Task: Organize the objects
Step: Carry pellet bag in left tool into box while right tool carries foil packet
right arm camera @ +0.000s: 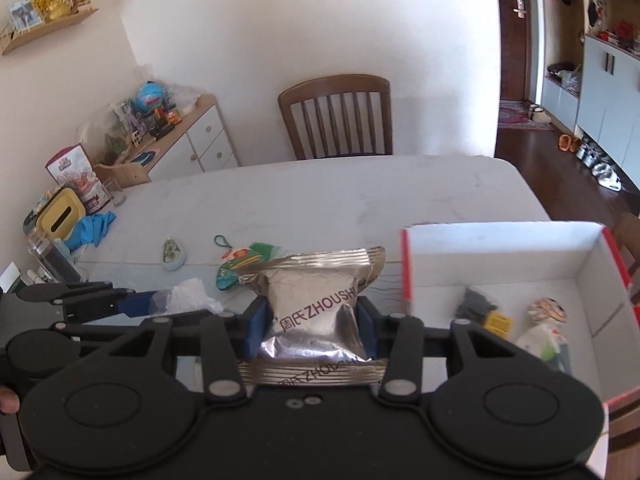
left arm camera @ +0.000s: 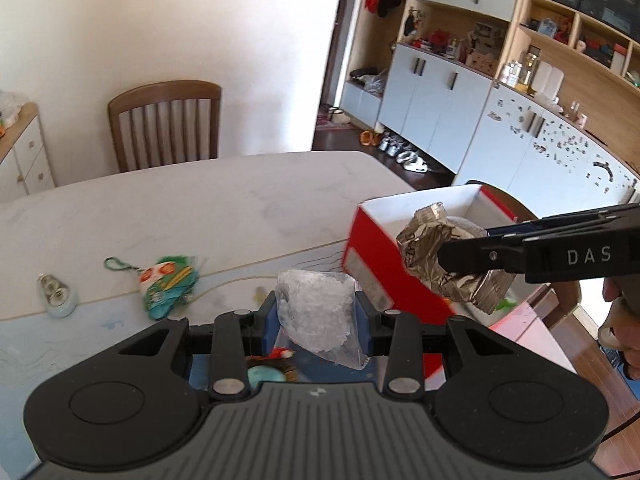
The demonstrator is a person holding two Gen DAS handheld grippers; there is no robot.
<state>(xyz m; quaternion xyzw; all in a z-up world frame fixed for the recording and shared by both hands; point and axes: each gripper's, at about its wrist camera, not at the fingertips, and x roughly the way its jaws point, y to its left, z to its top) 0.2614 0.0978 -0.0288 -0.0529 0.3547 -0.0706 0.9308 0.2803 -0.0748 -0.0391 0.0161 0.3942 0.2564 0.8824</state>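
Box [right arm camera: 504, 248] beside silver pouch [right arm camera: 316, 304], keychain [right arm camera: 236, 264]

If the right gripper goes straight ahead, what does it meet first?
Probably the bare white table left of the red box; the right gripper, shut on the silver packet, points downward. Depth is unclear.

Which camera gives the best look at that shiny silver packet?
The right wrist view. There the silver packet faces the camera, pinched between the right gripper's blue fingers, with its printed lettering readable. The left wrist view shows the packet only from the side, crumpled, partly hidden by those fingers, in front of the red box.
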